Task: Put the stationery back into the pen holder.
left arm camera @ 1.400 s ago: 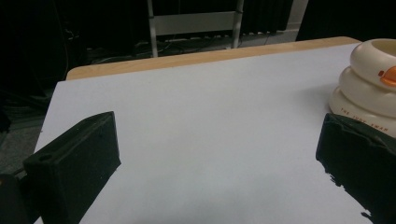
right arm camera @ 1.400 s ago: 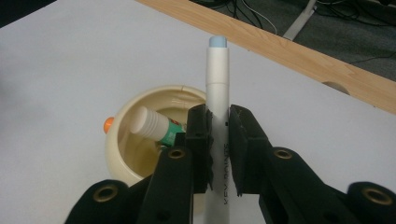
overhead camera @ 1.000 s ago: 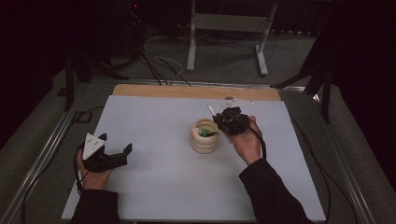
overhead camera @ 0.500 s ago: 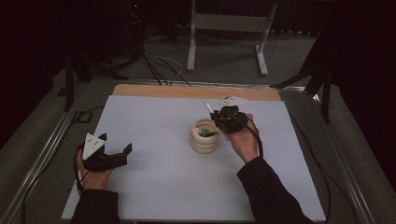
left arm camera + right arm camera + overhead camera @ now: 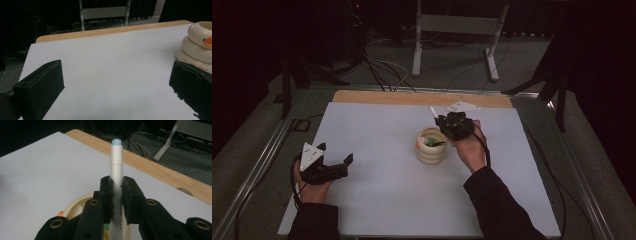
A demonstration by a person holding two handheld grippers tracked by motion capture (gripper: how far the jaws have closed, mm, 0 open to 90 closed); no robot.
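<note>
Pen (image 5: 116, 170): held tight in right tool (image 5: 117, 195), over the cup (image 5: 431, 146)
Left tool (image 5: 329, 170): wide, holding nothing
Left to do: drop pen in

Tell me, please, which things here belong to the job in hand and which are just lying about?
In the job:
- white pen, clamped in the right gripper
- cream ringed cup, right under that pen

Just about:
- left gripper, open and idle on the table
- metal stand and cables on the floor beyond
</note>
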